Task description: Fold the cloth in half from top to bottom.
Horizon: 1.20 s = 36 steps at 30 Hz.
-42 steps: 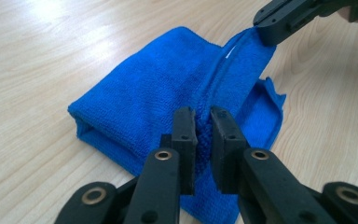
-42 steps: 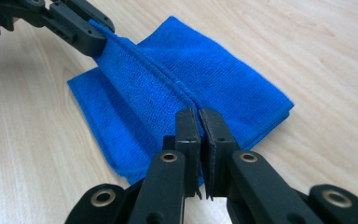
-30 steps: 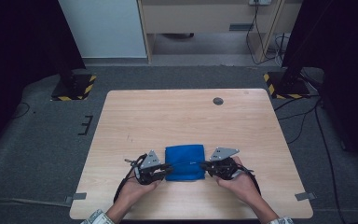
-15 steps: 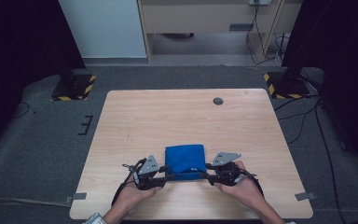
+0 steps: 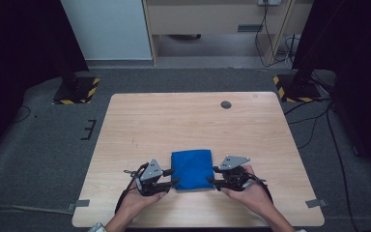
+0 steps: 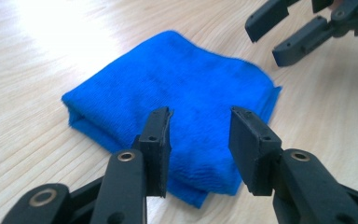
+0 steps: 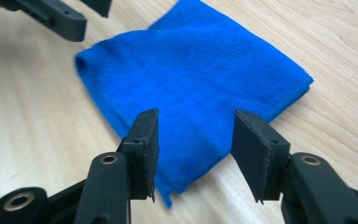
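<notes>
Grey carpet surrounds your desk (image 5: 193, 116), with dark curtains at both sides and pale cabinets behind its far edge. Your forearms are cut off by the bottom of the high view, and from up there the fingertips of both tongs are too small to read against the cloth. A small dark round thing (image 5: 226, 104) near the far edge is too small to make out.

Your folded blue cloth (image 5: 192, 169) lies flat close to the near edge of the desk, about midway between its left and right edges, with your tongs at either side of it.

Your left gripper (image 6: 200, 140) has just been opening: its jaws now stand apart, roughly halfway spread. In the left gripper view the near corner of the blue cloth (image 6: 177, 107) lies in the gap between them, and the pads do not press on it. Whether a fingertip still brushes the fabric, you cannot tell.

Your right gripper (image 7: 195, 147) has likewise just been opening, and its jaws are spread about as wide. In the right gripper view the cloth's (image 7: 191, 65) corner sits between and below them, lying loose on the wood, pinched by neither pad. Each gripper view catches the other gripper's black jaws at its top edge, cut off by the frame.
</notes>
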Motion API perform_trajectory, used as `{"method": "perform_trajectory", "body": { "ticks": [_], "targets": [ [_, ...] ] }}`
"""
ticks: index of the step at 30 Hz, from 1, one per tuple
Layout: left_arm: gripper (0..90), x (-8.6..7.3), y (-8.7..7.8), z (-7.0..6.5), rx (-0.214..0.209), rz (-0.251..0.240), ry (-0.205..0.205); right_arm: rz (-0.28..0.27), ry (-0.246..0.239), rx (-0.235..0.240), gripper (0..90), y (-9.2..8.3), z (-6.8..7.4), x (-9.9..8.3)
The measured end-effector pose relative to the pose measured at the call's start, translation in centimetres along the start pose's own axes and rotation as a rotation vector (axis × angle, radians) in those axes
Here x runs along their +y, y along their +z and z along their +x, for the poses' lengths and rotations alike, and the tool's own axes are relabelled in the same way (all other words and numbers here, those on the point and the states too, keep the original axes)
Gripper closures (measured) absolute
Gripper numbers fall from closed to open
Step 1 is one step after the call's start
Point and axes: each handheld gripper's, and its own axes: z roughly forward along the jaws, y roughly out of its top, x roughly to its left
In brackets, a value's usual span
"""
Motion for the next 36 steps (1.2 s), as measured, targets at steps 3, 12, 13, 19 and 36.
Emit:
{"method": "perform_trajectory", "body": {
  "ticks": [3,12,13,19,36],
  "targets": [
    [58.7,-0.2,0.3,0.2,0.01,0.018,0.005,0.015,0.005,-0.013,48.8,0.8,-0.2,0.0],
    [57.7,-0.9,0.5,0.0,0.029,0.088,0.05,0.024,0.001,-0.035,41.2,1.5,-0.3,-0.4],
    [56.9,-0.8,0.4,0.1,0.03,0.08,0.046,0.022,0.001,-0.038,38.9,1.4,-0.4,-0.4],
    [43.9,0.0,0.0,0.7,0.07,0.034,0.025,-0.02,0.041,-0.075,25.5,1.4,-1.3,0.0],
    [10.4,2.2,-0.4,3.8,0.126,0.025,-0.07,-0.035,0.104,-0.104,9.6,2.5,-3.1,2.2]
  ]
}}
